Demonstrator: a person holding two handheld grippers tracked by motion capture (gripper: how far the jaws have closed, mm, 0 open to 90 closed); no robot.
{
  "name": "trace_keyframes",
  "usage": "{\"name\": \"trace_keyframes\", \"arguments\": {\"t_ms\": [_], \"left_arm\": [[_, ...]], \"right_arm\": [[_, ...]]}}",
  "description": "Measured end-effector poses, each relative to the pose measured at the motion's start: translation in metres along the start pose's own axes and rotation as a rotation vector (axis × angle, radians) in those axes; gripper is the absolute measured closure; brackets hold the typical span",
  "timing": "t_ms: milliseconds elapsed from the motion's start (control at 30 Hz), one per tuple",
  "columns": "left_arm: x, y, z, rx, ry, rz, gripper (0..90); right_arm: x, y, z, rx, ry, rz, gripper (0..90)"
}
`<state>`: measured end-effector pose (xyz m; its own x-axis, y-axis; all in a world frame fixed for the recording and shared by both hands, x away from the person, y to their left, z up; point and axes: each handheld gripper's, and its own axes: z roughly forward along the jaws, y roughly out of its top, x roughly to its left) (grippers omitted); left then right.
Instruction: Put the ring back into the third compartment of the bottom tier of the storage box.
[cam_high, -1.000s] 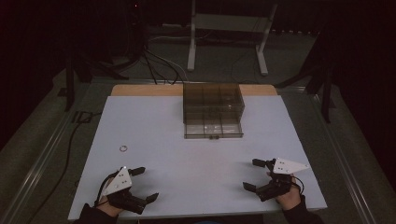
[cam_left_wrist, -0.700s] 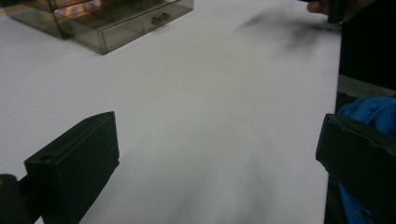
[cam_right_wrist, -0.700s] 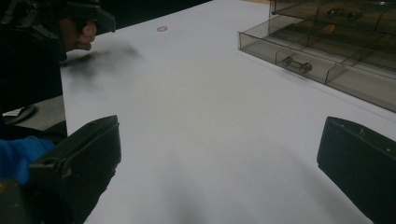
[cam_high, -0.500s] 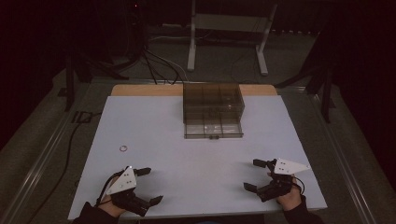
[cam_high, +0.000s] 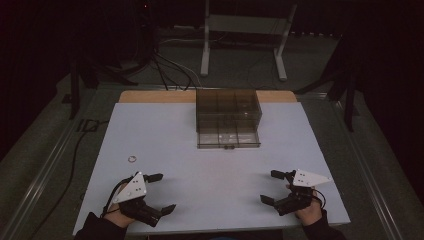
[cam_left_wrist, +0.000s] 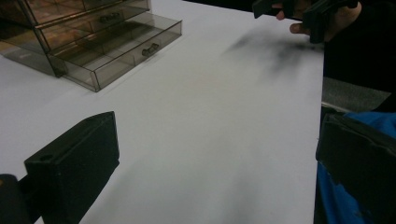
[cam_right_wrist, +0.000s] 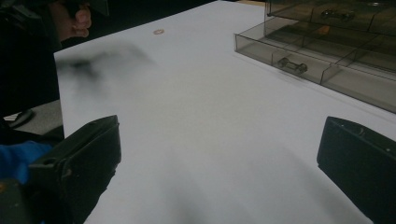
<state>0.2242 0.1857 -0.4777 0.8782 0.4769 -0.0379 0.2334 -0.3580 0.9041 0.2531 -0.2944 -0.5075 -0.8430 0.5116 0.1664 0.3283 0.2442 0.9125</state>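
A smoky clear drawer cabinet (cam_high: 228, 116) stands at the far middle of the white table (cam_high: 215, 155), its bottom drawer (cam_high: 229, 140) pulled out; it also appears as the cabinet (cam_left_wrist: 88, 37) and the cabinet (cam_right_wrist: 327, 42). A small ring (cam_high: 132, 159) lies on the left of the table, seen far off as the ring (cam_right_wrist: 159, 32). My left gripper (cam_high: 162, 192) is open near the front left edge, nothing between its jaws. My right gripper (cam_high: 272, 187) is open near the front right edge, also holding nothing.
A wooden strip (cam_high: 150, 96) runs along the table's far edge. Behind it stand a metal frame stand (cam_high: 242, 35) and floor cables (cam_high: 165, 70). A cable (cam_high: 75, 145) trails down the left side. A blue sleeve (cam_left_wrist: 345, 196) sits by the left gripper.
My left gripper has shifted slightly right and forward along the front edge, staying open. The right gripper has barely moved.
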Motion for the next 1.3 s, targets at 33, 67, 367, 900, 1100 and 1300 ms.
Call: {"name": "trace_keyframes", "arguments": {"t_ms": [33,67,367,900,1100,1300], "left_arm": [[0.000,0.000,0.000,0.000,0.000,0.000,0.5],[0.002,0.002,-0.001,-0.017,0.006,-0.010,0.5],[0.008,0.011,-0.005,-0.042,0.035,-0.007,0.5],[0.029,0.007,-0.014,-0.067,0.101,-0.054,0.5],[0.036,0.005,-0.019,-0.065,0.152,-0.071,0.5],[0.042,0.005,-0.023,-0.063,0.193,-0.082,0.5]], "right_arm": [[0.000,0.000,0.000,0.000,0.000,0.000,0.0],[0.000,0.000,0.000,0.002,0.003,0.003,0.0],[0.000,0.000,0.000,0.002,0.000,0.001,0.0],[0.001,0.000,0.001,0.002,0.001,-0.002,0.0],[0.001,0.000,0.000,0.000,-0.003,-0.001,0.0],[0.001,0.000,0.000,0.002,-0.004,-0.001,0.0]]}}
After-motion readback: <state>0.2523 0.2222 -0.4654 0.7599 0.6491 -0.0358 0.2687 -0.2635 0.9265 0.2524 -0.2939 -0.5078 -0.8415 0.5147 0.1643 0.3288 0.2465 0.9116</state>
